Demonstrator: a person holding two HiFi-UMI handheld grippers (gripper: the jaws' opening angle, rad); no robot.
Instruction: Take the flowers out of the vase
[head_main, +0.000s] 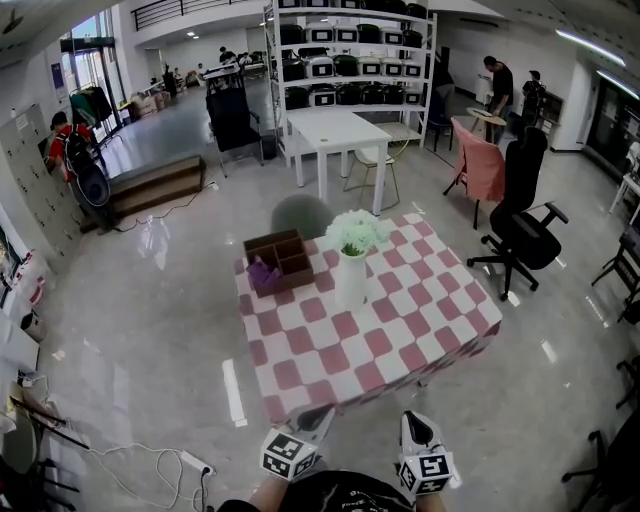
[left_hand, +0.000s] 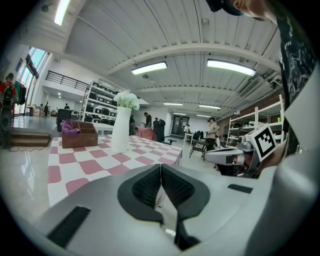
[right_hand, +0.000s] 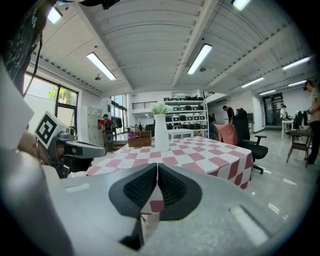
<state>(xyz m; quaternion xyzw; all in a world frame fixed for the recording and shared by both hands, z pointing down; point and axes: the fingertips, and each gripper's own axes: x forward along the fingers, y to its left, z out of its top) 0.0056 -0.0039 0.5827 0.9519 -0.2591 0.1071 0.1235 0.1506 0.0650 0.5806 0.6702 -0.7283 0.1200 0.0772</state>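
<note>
A white vase stands upright near the middle of a pink-and-white checked table, with pale white-green flowers in it. The left gripper view shows the vase and flowers far ahead, and the right gripper view shows the vase and flowers too. Both grippers hang short of the table's near edge. My left gripper is shut with nothing between its pads. To its right, my right gripper is shut and empty as well.
A brown wooden box with a purple cloth sits on the table's far left corner. Behind stand a white table, shelving, a black office chair and a pink-draped chair. People move about far off. A power strip lies on the floor at left.
</note>
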